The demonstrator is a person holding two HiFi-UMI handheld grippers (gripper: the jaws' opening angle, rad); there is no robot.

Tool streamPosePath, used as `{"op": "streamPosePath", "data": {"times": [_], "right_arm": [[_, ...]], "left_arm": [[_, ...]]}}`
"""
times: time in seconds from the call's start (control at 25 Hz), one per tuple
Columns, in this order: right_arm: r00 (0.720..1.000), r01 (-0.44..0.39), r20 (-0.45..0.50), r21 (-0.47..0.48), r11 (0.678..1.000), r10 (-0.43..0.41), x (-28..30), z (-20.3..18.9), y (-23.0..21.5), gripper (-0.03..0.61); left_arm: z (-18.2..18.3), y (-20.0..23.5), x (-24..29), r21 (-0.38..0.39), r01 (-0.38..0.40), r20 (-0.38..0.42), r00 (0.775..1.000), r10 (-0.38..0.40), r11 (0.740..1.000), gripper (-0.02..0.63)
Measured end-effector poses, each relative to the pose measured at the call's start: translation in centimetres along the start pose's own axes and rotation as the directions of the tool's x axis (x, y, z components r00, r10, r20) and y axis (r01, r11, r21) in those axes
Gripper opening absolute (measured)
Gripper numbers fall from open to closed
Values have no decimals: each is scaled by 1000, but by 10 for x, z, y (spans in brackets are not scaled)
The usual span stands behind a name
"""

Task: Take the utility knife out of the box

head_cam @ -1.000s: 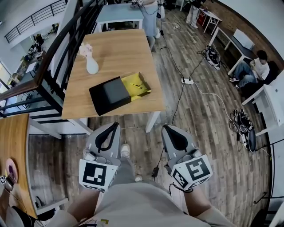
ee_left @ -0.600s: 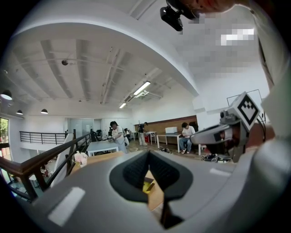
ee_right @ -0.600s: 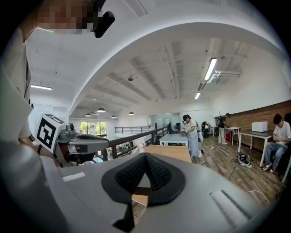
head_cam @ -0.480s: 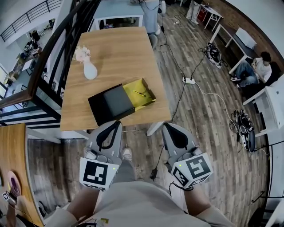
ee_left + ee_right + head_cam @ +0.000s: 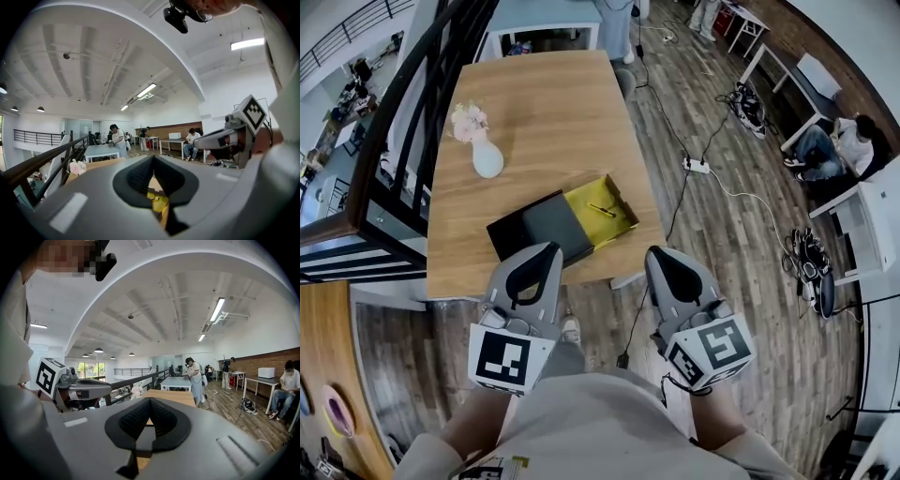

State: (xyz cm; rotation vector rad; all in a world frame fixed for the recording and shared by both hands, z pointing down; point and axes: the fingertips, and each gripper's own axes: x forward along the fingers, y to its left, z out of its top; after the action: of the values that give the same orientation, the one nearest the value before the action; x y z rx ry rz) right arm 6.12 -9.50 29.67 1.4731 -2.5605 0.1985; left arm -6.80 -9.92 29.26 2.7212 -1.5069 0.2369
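Left gripper (image 5: 549,249) and right gripper (image 5: 654,252) hang closed, empty, near the table (image 5: 544,112) edge; utility knife (image 5: 602,209) lies in the yellow tray (image 5: 616,226) of the box (image 5: 539,228). Looks slim, light, rigid; likely best pinched mid-handle.

left gripper (image 5: 542,251) | right gripper (image 5: 658,253) — grey shells, black pads (white marker cubes) | beige clothing
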Motion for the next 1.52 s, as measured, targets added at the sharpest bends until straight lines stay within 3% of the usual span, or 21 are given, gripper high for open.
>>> {"op": "streamPosePath", "data": {"times": [0.4, 0.96, 1.2, 1.36, 1.52], "right_arm": [[1000, 8, -19, -4, 1000, -8, 58, 8, -7, 0], [999, -5, -31, 6, 1000, 5, 92, 7, -22, 0], [997, -48, -51, 37, 998, 50, 102, -4, -32, 0], [989, -127, -77, 30, 991, 129, 112, -11, -33, 1], [984, -150, -97, -6, 989, 149, 121, -10, -46, 0]], "left_arm": [[-6, 41, 37, -12, 32, -5, 999, -32, 999, 2], [-16, 57, 65, -26, 37, -30, 999, -38, 999, 2], [-16, 59, 77, -35, 10, -42, 999, -11, 999, 2], [-23, 61, 86, -19, -9, -62, 998, 7, 1000, 2], [-29, 60, 98, -18, -24, -79, 997, 22, 1000, 2]]}}
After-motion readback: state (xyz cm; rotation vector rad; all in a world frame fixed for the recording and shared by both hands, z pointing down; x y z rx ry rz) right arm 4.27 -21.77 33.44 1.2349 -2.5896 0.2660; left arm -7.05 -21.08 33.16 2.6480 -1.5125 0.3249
